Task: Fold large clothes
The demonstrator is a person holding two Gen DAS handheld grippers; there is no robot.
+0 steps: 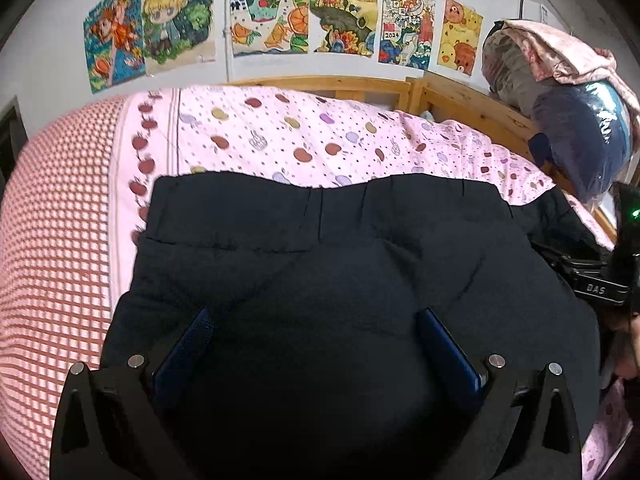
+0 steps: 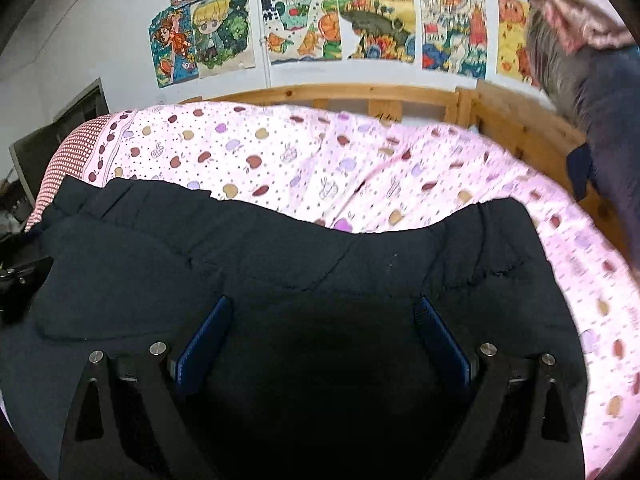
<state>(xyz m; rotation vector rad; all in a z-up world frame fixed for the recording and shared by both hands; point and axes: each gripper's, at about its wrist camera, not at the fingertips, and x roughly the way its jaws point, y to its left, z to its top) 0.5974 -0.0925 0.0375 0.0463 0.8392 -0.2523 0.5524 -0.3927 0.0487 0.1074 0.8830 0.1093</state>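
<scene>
Pants (image 1: 320, 264) lay flat on the bed (image 1: 280, 136), so both wide-open claws, left claw (image 1: 316, 344) and right claw (image 2: 322, 332), needed even corner grips.

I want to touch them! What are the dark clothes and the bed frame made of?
The dark clothes look like thick, soft woven cloth, matte navy or black, with stitched seams and gentle puffy creases. The bed frame looks like pale bare wood, since grain and knots show. The exact fabric can't be told.

Dark navy padded garment (image 1: 320, 264) lies spread flat on the pink apple-print bedsheet (image 1: 280, 136), hem band with seams toward the headboard side, puffy, lightly creased, reaching the bed's near edge.
</scene>
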